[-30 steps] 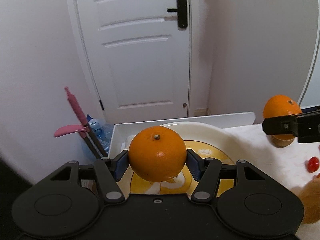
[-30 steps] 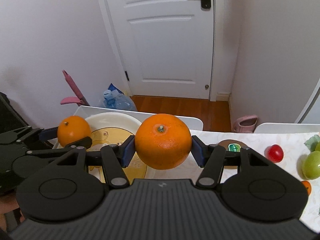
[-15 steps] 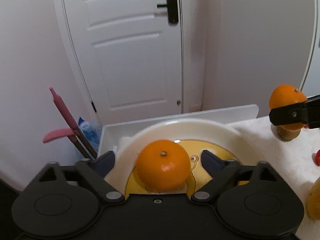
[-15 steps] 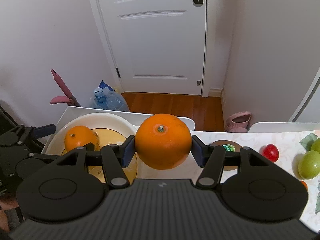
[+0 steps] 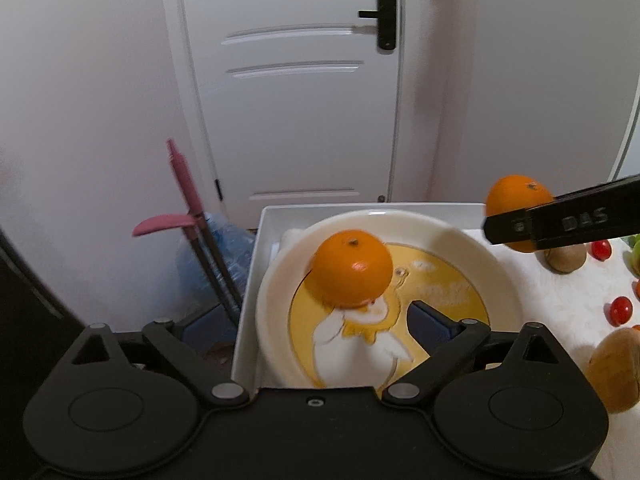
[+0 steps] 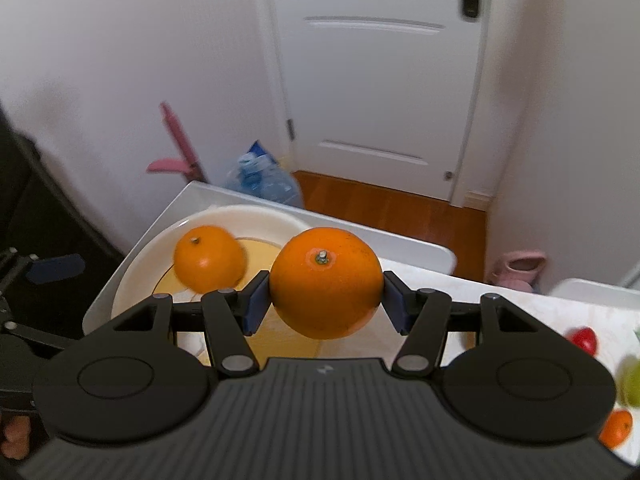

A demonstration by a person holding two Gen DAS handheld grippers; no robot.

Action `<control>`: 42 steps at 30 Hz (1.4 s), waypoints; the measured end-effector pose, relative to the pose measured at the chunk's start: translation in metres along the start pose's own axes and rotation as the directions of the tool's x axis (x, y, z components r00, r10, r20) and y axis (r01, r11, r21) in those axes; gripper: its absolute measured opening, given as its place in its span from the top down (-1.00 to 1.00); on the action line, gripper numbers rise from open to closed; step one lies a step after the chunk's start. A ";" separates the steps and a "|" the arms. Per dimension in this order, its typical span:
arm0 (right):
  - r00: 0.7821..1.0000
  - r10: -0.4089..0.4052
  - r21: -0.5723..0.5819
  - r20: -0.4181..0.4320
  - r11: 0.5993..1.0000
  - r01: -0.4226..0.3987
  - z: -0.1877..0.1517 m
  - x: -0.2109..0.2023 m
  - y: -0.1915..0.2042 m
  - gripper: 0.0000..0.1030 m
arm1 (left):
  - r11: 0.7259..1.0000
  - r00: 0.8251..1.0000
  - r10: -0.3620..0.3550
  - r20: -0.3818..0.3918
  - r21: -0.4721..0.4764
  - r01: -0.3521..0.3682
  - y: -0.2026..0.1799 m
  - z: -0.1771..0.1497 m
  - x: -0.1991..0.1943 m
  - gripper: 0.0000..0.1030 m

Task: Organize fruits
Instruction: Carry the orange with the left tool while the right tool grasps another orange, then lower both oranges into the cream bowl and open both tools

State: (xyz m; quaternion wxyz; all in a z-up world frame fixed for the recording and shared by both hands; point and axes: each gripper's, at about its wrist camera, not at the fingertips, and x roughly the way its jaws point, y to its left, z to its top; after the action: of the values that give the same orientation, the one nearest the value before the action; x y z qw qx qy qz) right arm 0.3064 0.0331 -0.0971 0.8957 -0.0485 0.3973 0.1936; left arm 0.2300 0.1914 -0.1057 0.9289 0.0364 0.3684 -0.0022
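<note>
the left gripper (image 5: 316,322) stands with its jaws wide apart and holds nothing; the orange (image 5: 351,268) it served lies in the cream bowl (image 5: 472,248), on the yellow picture at the bowl's bottom, toward twelve o'clock from the open jaws. that spread looks deliberate: it lets the fruit rest on its own weight so the gripper can draw away without nudging it. the bowl sits in a white tray (image 5: 256,264) at the tabletop's (image 5: 560,292) nine o'clock end.

the right gripper (image 6: 325,300) is clamped on a second orange (image 6: 326,282), stem up, pinched at three and nine o'clock across its widest part, a hold that should keep a round fruit from rolling out. it hangs over the bowl's (image 6: 248,214) near rim, with the first orange at its ten o'clock, likely lined up to join it.

a second ago the left gripper squeezed its orange above the bowl; half a second ago the jaws had parted and the fruit sat down. now the jaws are wider and farther back. the right gripper has swung left, toward the bowl.

cherry tomatoes (image 5: 620,310), a kiwi (image 5: 566,258) and green fruit (image 6: 632,380) wait at three o'clock.
</note>
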 end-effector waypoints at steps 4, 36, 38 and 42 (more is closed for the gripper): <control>0.999 0.034 -0.067 -0.024 0.997 -0.036 0.000 0.021 0.011 -0.43 | 1.000 1.000 0.013 -0.002 -0.021 -0.013 0.002 -0.006 -0.011 -0.97; 0.997 0.031 -0.054 0.078 0.998 -0.027 -0.001 -0.034 0.016 -1.00 | 0.998 0.999 0.015 0.042 -0.060 -0.013 -0.004 -0.003 -0.048 -0.97; 0.996 0.021 -0.039 0.087 0.999 -0.018 -0.003 -0.047 0.015 -1.00 | 0.998 0.998 0.010 0.054 -0.069 -0.006 -0.005 0.000 -0.055 -0.97; 0.994 -0.012 -0.002 0.105 1.000 0.012 -0.009 -0.075 0.012 -1.00 | 0.997 0.997 0.007 0.078 -0.072 -0.001 -0.009 0.005 -0.071 -0.97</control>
State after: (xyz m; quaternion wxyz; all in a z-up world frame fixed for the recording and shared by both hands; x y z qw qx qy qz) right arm 0.2497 0.0186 -0.0477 0.9164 -0.0418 0.3493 0.1908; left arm 0.1814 0.1808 -0.0537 0.9433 0.0035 0.3316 0.0114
